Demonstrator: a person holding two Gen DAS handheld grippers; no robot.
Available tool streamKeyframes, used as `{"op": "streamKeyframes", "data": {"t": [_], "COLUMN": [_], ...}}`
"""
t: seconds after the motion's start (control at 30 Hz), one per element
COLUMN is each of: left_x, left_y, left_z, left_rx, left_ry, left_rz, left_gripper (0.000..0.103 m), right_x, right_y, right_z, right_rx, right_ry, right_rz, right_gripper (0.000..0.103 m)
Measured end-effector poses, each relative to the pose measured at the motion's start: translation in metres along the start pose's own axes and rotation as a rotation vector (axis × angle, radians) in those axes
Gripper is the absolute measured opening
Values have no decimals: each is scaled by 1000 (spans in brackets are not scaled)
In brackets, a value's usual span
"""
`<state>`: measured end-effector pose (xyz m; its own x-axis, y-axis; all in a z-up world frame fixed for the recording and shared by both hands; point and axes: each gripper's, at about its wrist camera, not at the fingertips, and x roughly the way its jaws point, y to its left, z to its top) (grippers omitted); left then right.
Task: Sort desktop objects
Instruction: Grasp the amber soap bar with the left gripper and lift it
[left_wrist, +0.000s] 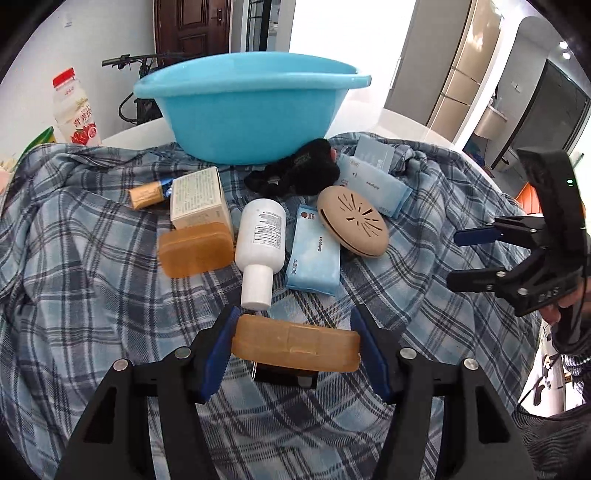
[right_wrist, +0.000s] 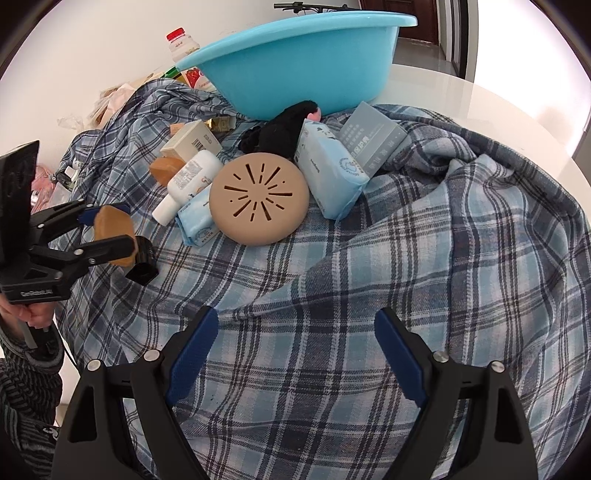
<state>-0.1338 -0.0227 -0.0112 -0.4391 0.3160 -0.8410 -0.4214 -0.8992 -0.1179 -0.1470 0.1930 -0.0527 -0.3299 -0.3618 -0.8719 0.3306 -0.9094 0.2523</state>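
An amber soap bar (left_wrist: 295, 343) is pinched between the blue pads of the left hand-held gripper (left_wrist: 293, 345), raised above the plaid cloth (left_wrist: 92, 295) covering the surface. The right hand-held gripper (right_wrist: 295, 354) is held spread and empty. Farther off, a white bottle (left_wrist: 260, 236), a tan disc (right_wrist: 258, 197) and a blue basin (left_wrist: 251, 110) are seen.

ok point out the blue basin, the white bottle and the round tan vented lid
blue basin (left_wrist: 243, 122), left wrist view, front wall
white bottle (left_wrist: 260, 236), left wrist view, middle of body
round tan vented lid (right_wrist: 258, 197), right wrist view, slotted top
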Motion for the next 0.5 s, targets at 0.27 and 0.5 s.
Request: {"op": "streamKeyframes", "data": {"t": [0.27, 0.5], "left_x": [-14, -15], "left_y": [13, 29], "left_z": [-22, -40], "left_rx": [-47, -109], "left_ry": [14, 30], "left_rz": [19, 39], "left_gripper": [65, 65], "right_x": [2, 11], "right_y": [27, 80], "right_z": [-2, 1], "right_rx": [-79, -229], "right_ry": [-3, -21], "right_rz": [58, 156], "right_gripper": [86, 86]}}
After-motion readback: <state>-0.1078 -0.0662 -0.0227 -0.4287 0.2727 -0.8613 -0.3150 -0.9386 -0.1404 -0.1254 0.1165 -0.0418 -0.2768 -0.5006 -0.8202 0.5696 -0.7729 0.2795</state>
